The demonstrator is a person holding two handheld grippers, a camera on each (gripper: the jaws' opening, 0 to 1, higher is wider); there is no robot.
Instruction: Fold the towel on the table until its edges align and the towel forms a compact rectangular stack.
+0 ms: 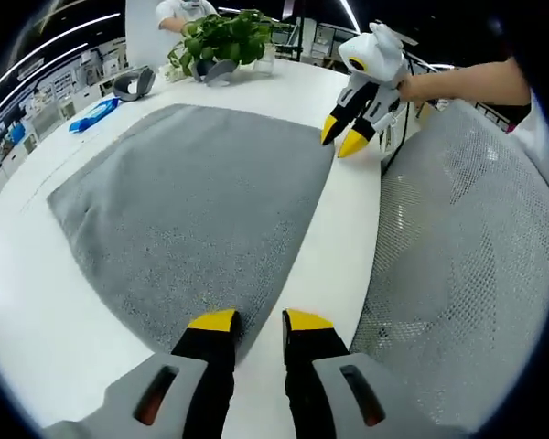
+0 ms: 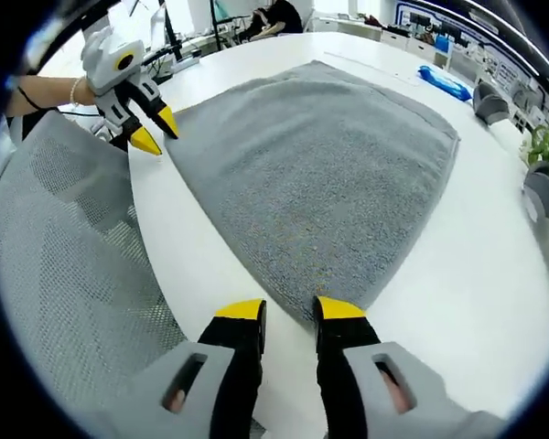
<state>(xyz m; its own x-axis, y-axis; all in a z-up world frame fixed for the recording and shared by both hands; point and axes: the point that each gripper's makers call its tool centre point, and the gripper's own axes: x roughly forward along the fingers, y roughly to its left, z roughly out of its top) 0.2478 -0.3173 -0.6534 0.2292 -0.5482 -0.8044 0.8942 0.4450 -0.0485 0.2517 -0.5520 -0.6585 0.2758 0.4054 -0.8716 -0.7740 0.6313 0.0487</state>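
Left gripper view | towel [image 1: 192, 210] flat | left gripper [image 1: 260, 322], right gripper [image 2: 289, 311] parted, empty

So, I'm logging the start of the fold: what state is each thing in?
towel: spread flat, unfolded, on the white table
left gripper: open, fingers at the near towel corner
right gripper: open, fingers at the other near corner
mesh chair back: beside the table edge
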